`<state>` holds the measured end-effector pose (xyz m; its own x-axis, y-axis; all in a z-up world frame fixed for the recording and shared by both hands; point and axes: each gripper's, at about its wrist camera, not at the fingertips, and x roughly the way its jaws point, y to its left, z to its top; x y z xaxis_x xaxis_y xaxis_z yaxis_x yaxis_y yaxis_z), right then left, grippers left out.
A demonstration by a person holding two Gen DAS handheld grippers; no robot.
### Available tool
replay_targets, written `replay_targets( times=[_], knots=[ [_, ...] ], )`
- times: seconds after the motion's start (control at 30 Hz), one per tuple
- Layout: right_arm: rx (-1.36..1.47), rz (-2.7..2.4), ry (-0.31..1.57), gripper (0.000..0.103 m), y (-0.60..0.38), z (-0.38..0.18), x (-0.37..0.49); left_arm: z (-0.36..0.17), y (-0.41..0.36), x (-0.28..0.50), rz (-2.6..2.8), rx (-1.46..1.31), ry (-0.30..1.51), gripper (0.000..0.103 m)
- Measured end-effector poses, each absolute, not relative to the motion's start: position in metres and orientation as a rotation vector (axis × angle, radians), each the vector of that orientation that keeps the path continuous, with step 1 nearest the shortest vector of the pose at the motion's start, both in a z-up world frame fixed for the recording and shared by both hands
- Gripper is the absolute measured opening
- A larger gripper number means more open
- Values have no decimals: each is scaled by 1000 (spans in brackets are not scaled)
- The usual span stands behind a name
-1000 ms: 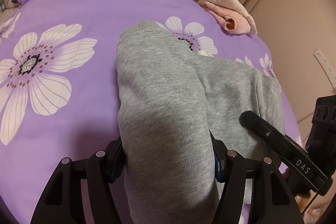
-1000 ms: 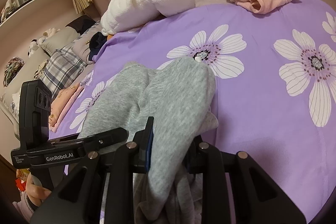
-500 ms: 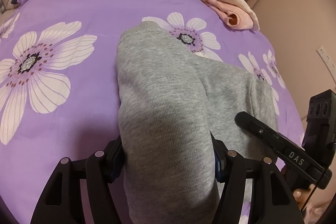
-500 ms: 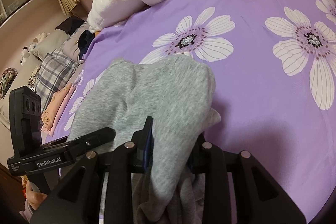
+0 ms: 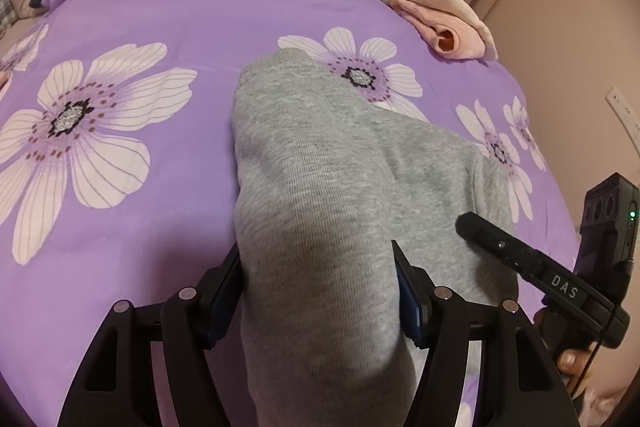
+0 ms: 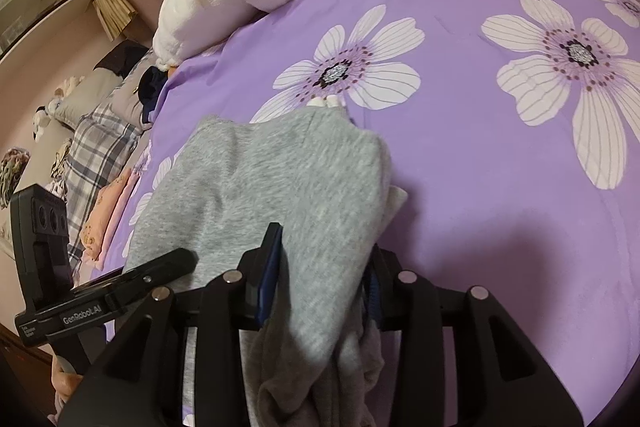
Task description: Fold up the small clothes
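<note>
We hold a grey garment [image 5: 312, 187] over the purple flowered bed [image 5: 120, 227], its far end draped on the sheet. At left, the left gripper [image 5: 318, 279] clenches a thick fold to carry it over. At right, the right gripper [image 6: 324, 267] has just been opening its jaws; cloth lies between them, apparently being released.
</note>
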<state>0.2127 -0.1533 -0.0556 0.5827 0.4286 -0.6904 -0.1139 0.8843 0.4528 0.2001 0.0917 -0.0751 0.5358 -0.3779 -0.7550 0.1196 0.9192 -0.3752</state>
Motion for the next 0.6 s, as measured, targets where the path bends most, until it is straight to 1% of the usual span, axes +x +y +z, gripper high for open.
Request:
replay_targets(
  times=[0.3, 0.6],
  knots=[
    [380, 277, 880, 41, -161, -54, 199, -54, 102, 174, -256, -252, 892, 65],
    [343, 227, 842, 41, -168, -41, 181, -50, 100, 156, -235, -204, 869, 65]
  ],
)
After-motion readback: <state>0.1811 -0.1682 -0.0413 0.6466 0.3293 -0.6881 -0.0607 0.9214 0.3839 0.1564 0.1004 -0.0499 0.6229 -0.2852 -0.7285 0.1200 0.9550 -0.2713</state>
